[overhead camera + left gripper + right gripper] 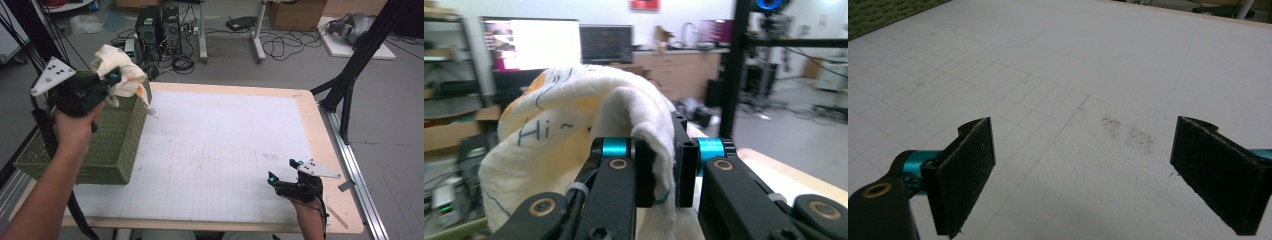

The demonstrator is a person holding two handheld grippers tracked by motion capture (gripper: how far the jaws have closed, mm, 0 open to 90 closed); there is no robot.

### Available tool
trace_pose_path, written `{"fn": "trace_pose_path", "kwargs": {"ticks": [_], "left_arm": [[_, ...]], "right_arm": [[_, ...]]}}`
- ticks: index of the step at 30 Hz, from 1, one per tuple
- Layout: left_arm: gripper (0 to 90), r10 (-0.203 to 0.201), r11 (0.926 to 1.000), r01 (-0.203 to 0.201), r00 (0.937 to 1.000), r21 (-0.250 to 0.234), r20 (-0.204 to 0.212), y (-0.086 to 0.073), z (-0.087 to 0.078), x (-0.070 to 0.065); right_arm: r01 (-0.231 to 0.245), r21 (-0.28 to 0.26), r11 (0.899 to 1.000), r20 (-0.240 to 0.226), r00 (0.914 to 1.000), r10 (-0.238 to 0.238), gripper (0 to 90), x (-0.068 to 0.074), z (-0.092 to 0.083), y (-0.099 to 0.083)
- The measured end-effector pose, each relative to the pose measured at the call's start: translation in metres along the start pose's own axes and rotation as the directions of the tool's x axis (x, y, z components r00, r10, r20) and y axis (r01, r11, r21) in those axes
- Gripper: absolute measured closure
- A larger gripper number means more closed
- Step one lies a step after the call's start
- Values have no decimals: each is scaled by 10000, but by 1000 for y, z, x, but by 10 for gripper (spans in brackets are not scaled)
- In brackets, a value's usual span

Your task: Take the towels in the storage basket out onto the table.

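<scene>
At the near right edge of the desk (320, 130) the right hand-held gripper (285, 172) rests low over the white gridded mat (220, 150), its jaws spread wide apart with nothing between them; in the right gripper view the two black pads (968, 175) stand well apart above bare grid lines and a faint dark smudge (1128, 131). At the near left a woven green basket (107, 150) sits on the desk's left side; a forearm (47, 195) rises beside it from the near edge; farther and higher, the left hand-held gripper (112, 80) is held in the air above the basket's far end, its jaws clamped on a cream cloth (122, 72); the cloth bunches around and beyond the jaw tips, a corner hanging down toward the mat just right of the basket. In the left gripper view the cloth (574, 135) is pinched between the pads, draped up and to the left, with blue lettering on it; beyond lies the floor with cables and computer towers (157, 27).
</scene>
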State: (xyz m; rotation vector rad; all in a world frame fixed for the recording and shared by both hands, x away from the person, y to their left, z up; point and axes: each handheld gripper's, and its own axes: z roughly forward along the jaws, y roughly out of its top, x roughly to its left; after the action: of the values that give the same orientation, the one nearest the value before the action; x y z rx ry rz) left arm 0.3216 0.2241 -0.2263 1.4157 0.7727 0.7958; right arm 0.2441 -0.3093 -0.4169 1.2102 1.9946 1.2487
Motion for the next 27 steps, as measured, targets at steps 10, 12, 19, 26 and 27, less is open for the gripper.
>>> {"fn": "trace_pose_path", "kwargs": {"ticks": [10,12,19,26,27], "left_arm": [[835,44,9952,-244,9784,945,2068,-41,42,-69],[835,-46,9927,-247,9704,1182,2413,-51,51,-82],[835,-195,9852,-365,9470,1676,3207,-75,74,-117],[835,-181,9875,-451,9190,1507,3938,-94,98,-153],[835,-273,9838,-491,9097,1726,4144,-102,104,-161]], "right_arm": [[72,-28,10000,-29,10000,-72,100,0,1,0],[70,-18,10000,-38,10000,-70,100,0,1,0],[64,-18,10000,-26,10000,-64,100,-1,1,0],[25,-47,10000,-22,10000,-25,100,-2,0,0],[42,-31,10000,-17,10000,-42,100,-2,0,0]]}}
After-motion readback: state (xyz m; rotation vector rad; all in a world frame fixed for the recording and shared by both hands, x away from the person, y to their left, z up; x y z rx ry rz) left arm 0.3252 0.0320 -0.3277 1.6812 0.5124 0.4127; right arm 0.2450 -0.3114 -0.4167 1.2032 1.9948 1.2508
